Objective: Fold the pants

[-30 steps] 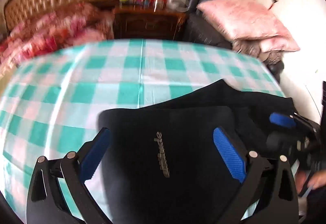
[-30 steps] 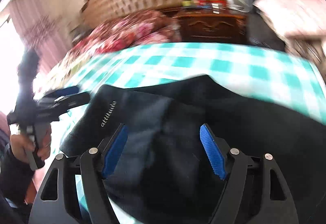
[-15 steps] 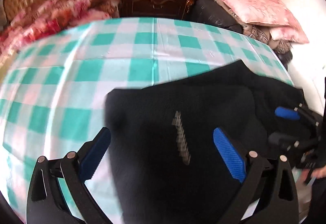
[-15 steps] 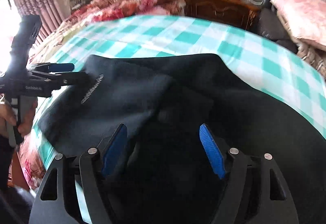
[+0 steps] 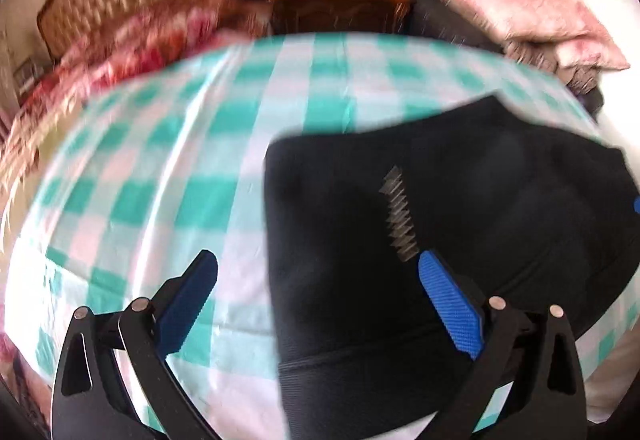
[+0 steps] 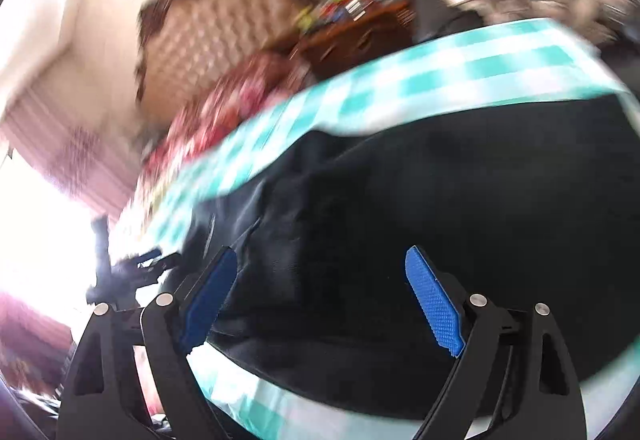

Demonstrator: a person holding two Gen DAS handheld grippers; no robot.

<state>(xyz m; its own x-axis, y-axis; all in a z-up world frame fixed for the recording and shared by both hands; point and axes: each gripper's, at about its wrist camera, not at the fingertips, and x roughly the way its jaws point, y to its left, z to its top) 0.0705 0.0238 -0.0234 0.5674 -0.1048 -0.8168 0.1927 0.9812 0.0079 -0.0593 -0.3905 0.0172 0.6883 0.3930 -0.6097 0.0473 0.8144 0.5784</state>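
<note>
We see on our left gripper (image 5: 318,272) and right gripper (image 6: 320,268) the same build: black slotted finger arms with silver round screws at the joints, each tipped by a ribbed bright-blue pad (image 5: 450,304).

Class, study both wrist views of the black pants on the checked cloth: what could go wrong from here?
1. Both views are blurred, so aiming a grasp now may miss the edge of the black pants.
2. The left gripper straddles the pants' left edge with open fingers, so closing may pinch the checked cloth too.
3. The right gripper, jaws just opened wider, grips nothing; loose layers may stay bunched.
</note>
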